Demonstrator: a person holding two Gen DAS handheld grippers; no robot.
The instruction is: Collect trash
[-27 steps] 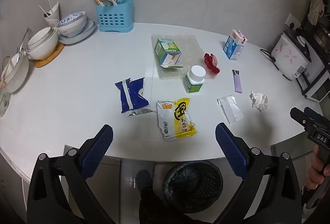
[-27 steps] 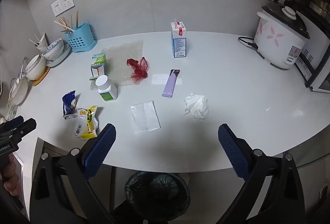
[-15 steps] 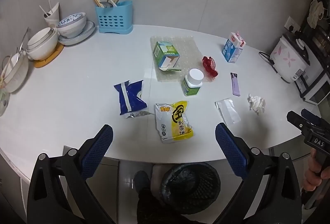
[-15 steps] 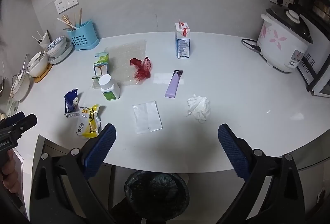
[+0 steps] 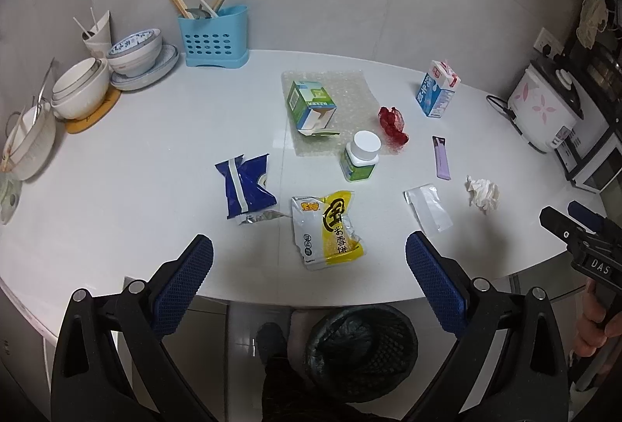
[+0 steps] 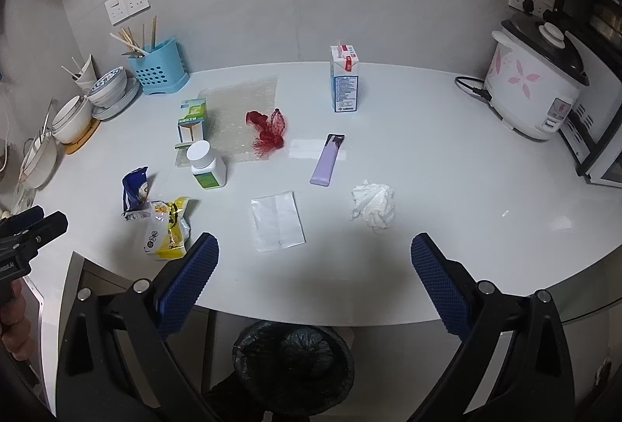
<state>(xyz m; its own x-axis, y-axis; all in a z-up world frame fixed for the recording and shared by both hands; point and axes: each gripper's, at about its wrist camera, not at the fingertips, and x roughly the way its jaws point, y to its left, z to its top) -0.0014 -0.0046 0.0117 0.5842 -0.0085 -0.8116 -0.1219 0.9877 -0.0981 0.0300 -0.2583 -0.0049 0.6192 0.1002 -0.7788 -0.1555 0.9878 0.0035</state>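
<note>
both tools hang over the near edge of the white tabletop (image 5: 116, 189), each with its blue-padded jaws spread wide and nothing between them. the left tool (image 5: 309, 258) has the crinkled yellow-and-white snack wrapper (image 5: 326, 227) lying just beyond it, between the pads, with the torn blue foil packet (image 5: 247, 189) to the far left. the right tool (image 6: 315, 258) has the flat clear plastic sachet (image 6: 276, 222) just beyond its left pad and the crumpled white tissue (image 6: 373, 204) further right. a black mesh bin with a dark liner (image 6: 293, 363) stands on the floor below the tabletop edge.
</note>
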